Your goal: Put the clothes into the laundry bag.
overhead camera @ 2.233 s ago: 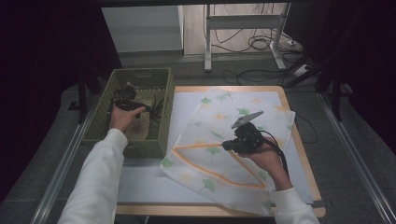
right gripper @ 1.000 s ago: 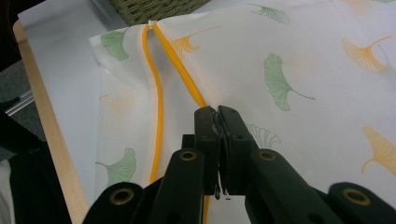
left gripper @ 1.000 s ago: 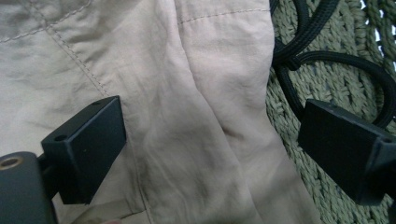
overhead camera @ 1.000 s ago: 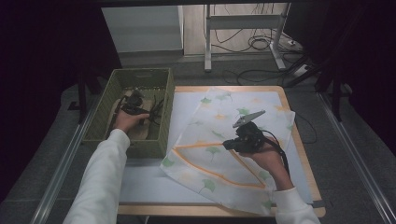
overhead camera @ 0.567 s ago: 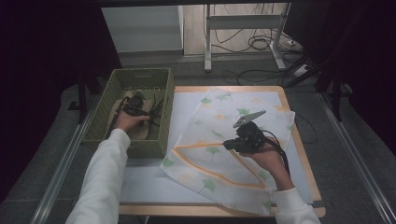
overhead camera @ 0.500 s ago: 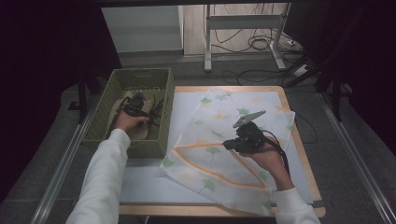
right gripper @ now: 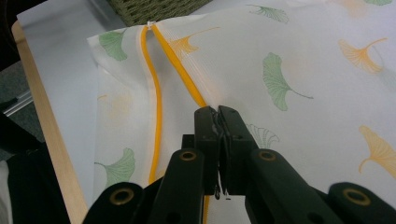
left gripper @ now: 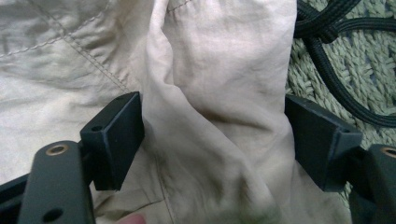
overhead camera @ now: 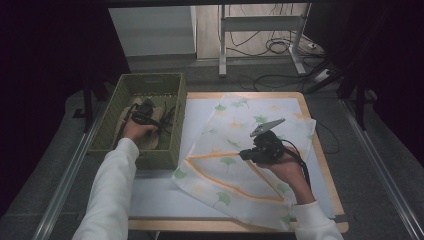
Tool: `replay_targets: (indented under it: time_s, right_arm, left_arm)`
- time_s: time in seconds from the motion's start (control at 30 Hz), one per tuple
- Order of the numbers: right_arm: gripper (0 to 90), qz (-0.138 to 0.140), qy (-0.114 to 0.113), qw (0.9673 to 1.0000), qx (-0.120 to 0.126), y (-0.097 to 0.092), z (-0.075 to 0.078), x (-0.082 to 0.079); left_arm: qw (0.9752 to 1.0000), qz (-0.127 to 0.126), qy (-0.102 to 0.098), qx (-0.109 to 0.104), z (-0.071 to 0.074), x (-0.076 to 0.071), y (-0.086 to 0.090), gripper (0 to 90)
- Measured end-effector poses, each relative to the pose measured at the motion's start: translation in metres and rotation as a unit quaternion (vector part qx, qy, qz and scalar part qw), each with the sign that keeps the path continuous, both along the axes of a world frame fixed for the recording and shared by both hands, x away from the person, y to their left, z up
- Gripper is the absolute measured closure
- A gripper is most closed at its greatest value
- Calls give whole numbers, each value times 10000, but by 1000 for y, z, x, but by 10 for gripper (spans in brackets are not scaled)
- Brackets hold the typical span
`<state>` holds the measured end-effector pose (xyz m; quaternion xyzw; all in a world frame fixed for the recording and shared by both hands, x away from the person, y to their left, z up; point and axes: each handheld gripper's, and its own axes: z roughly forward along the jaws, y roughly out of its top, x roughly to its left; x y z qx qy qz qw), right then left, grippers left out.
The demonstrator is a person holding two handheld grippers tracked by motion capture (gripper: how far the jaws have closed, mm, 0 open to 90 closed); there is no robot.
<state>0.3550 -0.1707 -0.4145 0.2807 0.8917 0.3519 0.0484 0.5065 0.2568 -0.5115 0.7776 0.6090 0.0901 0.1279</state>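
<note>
Beige garment (left gripper: 219, 116), crumpled in the bottom of the green woven basket (overhead camera: 152, 85) at the table's left edge. Bunched into a raised fold between the jaws of the left gripper (left gripper: 212, 135), which have just been closing: one pad against the fold's left flank, the other at its right edge, not plainly pressing yet. Black cord (left gripper: 345, 60) lying on the basket's woven floor just beside the cloth.

Mesh laundry bag (overhead camera: 240, 155), white with green and orange ginkgo leaves, spread flat to the right of the basket, one corner near the basket's wall. Orange zipper edge (right gripper: 180, 70) parted into two bands that meet at the bag's corner. Right gripper (right gripper: 218, 114) pressed together, pinching the upper band of that edge partway along.

Wooden-rimmed tabletop (overhead camera: 320, 150) with a white sheet under the bag. Grey floor around, a metal stand (overhead camera: 260, 22) and loose cables (overhead camera: 280, 47) beyond the far side, dark room at left and right.
</note>
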Motion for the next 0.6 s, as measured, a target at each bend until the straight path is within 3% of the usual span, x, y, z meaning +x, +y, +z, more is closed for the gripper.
replay_targets:
  time_s: [0.03, 0.17, 0.3, 0.6]
  right_arm:
    - [853, 0, 2, 10000, -5, 0, 0, 0]
    - [853, -10, -5, 10000, -11, 0, 0, 0]
    - [853, 0, -26, 10000, -13, 0, 0, 0]
    - [853, -27, -95, 9999, -17, -1, 1, 0]
  left_arm:
    - [10000, 25, -14, 30, 1, 0, 1, 283]
    - [10000, 65, -39, 59, 1, -1, 2, 296]
    - [9996, 43, -23, 264, 0, -1, -3, 298]
    - [9998, 123, 59, 122, 3, 0, 1, 357]
